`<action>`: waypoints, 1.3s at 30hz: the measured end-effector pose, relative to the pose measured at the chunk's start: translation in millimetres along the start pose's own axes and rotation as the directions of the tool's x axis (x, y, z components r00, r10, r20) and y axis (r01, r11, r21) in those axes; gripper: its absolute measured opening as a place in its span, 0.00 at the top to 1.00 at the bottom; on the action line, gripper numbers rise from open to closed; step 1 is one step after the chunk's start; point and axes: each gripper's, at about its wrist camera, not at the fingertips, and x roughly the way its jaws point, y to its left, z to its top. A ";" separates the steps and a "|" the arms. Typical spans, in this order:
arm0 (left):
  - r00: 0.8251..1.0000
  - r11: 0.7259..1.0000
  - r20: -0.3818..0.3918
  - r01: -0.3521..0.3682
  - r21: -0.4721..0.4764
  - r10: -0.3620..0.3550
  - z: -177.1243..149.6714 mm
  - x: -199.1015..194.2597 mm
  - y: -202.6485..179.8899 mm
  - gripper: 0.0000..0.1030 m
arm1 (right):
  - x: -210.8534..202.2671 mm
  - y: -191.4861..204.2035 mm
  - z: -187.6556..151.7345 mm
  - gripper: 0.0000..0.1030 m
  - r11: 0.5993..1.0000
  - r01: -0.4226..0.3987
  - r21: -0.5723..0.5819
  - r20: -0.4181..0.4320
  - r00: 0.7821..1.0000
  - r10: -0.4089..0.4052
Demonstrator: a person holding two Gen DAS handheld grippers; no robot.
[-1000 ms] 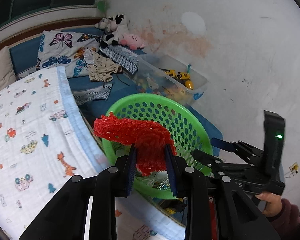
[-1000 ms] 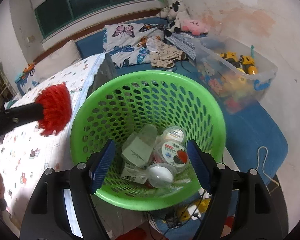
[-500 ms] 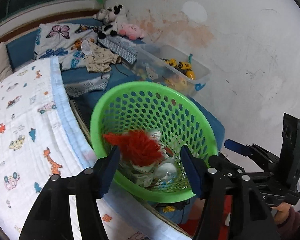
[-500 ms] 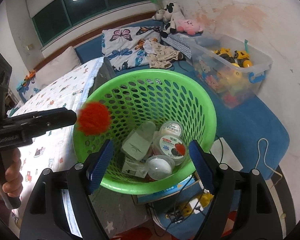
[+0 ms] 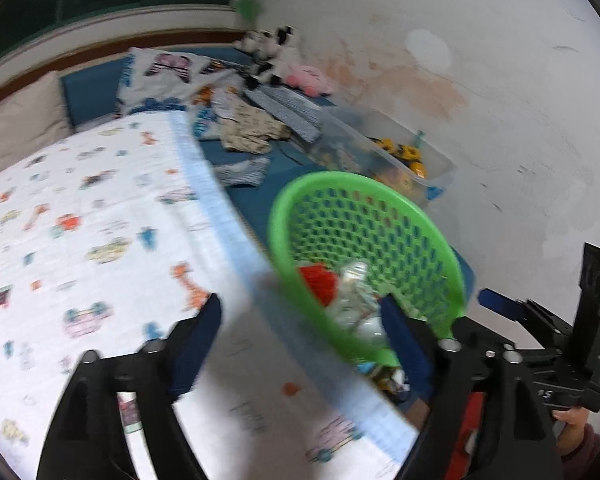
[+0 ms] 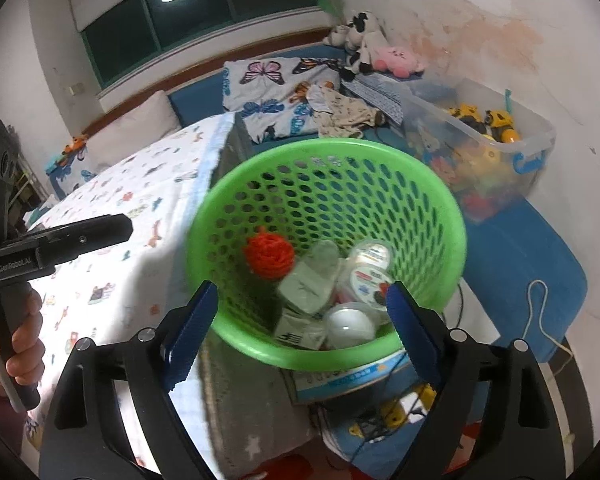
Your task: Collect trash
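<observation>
Left claw has just opened; red mesh now in basket.

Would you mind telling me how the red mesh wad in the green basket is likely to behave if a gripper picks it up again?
The red mesh wad looks like crumpled netting, so it would probably squash between the pads. It seems light for its bulk. Sitting loosely on the trash in the green basket, it could shift or roll when nudged.
</observation>
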 end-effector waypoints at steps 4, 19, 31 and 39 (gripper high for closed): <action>0.998 0.999 0.041 -0.048 -0.020 0.049 -10.2 -24.6 19.6 0.15 | -1.4 17.5 -1.2 0.14 1.000 -0.019 -0.018 0.007 1.000 0.020; 0.970 0.960 0.090 -0.209 -0.185 0.228 -60.7 -103.3 89.5 0.07 | -6.8 99.8 -8.0 0.07 0.987 -0.098 -0.123 0.004 0.995 0.100; 0.913 0.913 0.151 -0.344 -0.219 0.380 -99.3 -149.3 106.3 0.07 | -13.3 140.6 -19.6 0.05 0.973 -0.151 -0.174 -0.002 0.988 0.153; 0.884 0.882 0.158 -0.390 -0.266 0.439 -116.4 -168.1 118.7 0.07 | -16.5 155.4 -23.8 0.05 0.967 -0.160 -0.199 0.002 0.987 0.164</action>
